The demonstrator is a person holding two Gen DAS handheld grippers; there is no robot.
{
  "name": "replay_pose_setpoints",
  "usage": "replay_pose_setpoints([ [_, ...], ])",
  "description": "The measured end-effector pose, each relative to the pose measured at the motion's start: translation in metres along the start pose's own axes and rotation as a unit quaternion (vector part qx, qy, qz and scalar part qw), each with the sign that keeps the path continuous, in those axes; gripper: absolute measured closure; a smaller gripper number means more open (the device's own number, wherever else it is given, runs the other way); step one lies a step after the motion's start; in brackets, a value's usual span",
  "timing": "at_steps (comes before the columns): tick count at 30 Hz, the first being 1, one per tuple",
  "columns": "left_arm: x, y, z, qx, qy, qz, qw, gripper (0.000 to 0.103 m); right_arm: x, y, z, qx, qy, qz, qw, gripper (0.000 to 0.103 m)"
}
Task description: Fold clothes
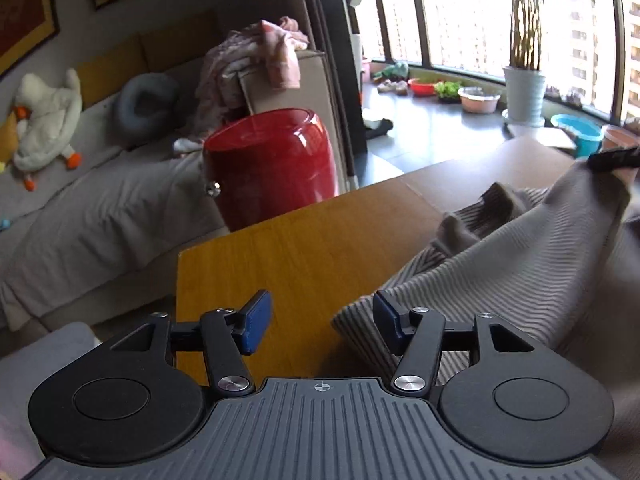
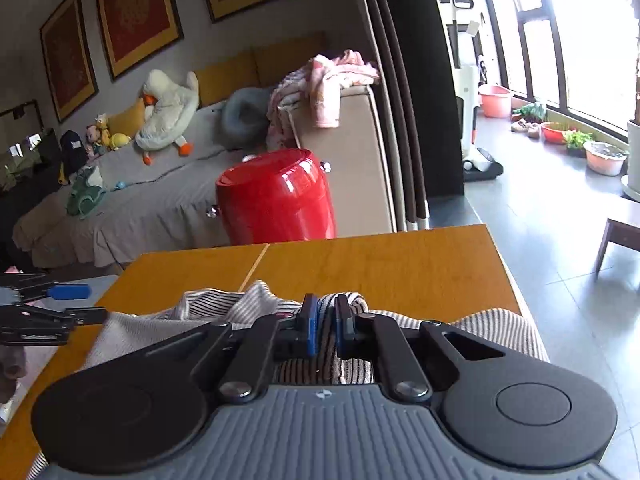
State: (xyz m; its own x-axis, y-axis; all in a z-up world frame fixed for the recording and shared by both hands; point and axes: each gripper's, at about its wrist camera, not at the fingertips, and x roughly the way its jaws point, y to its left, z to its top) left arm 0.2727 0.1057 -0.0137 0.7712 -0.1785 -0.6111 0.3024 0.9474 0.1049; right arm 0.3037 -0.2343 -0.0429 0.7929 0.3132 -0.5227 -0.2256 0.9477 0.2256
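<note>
A grey-and-white striped garment (image 1: 520, 264) lies bunched on the right half of the wooden table (image 1: 288, 256). My left gripper (image 1: 322, 322) is open and empty, low over the table, with its right pad at the garment's near edge. My right gripper (image 2: 325, 326) is shut on a fold of the striped garment (image 2: 224, 312) and holds it lifted off the table (image 2: 380, 264). In the left wrist view the right gripper (image 1: 612, 158) shows at the far right with cloth hanging from it. The left gripper (image 2: 60, 308) shows at the left edge of the right wrist view.
A red stool (image 1: 272, 164) stands just beyond the table's far edge, also in the right wrist view (image 2: 276, 196). Behind it is a grey sofa (image 1: 100, 208) with a goose plush (image 1: 48, 128) and pink clothes (image 1: 276, 52). Basins and plant pots (image 1: 524, 92) line the window.
</note>
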Motion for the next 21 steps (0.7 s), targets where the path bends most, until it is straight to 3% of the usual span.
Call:
replay_pose_setpoints([
  [4, -0.03, -0.018, -0.014, -0.028, -0.027, -0.096, 0.9947, 0.029, 0.0, -0.005, -0.021, -0.003, 0.046, -0.005, 0.999, 0.094],
  [8, -0.029, -0.054, -0.026, -0.01, -0.024, -0.168, 0.9854, 0.02, -0.009, -0.008, -0.032, 0.006, 0.046, -0.012, 0.999, 0.089],
  [9, -0.024, -0.062, -0.03, 0.003, -0.016, -0.165, 0.9861, 0.019, -0.011, -0.01, -0.032, 0.015, 0.047, -0.014, 0.999, 0.086],
  [11, -0.008, -0.072, -0.037, 0.025, 0.017, -0.126, 0.9916, 0.019, -0.022, -0.02, -0.03, 0.034, 0.04, -0.016, 0.999, 0.081],
  [13, -0.003, -0.073, -0.047, 0.044, 0.026, -0.087, 0.9949, 0.019, -0.033, -0.031, -0.028, 0.052, 0.03, -0.019, 0.998, 0.07],
  [15, -0.004, -0.068, -0.05, 0.04, 0.029, -0.067, 0.9965, 0.017, -0.048, -0.059, -0.034, 0.12, 0.022, -0.015, 0.992, 0.063],
  [18, -0.007, -0.056, -0.051, 0.016, 0.036, -0.047, 0.9981, 0.016, -0.07, -0.106, -0.046, 0.233, 0.012, -0.008, 0.972, 0.062],
  [21, -0.012, -0.042, -0.049, -0.053, 0.033, -0.055, 0.9965, 0.016, -0.079, -0.137, -0.066, 0.325, 0.02, 0.013, 0.946, 0.062],
])
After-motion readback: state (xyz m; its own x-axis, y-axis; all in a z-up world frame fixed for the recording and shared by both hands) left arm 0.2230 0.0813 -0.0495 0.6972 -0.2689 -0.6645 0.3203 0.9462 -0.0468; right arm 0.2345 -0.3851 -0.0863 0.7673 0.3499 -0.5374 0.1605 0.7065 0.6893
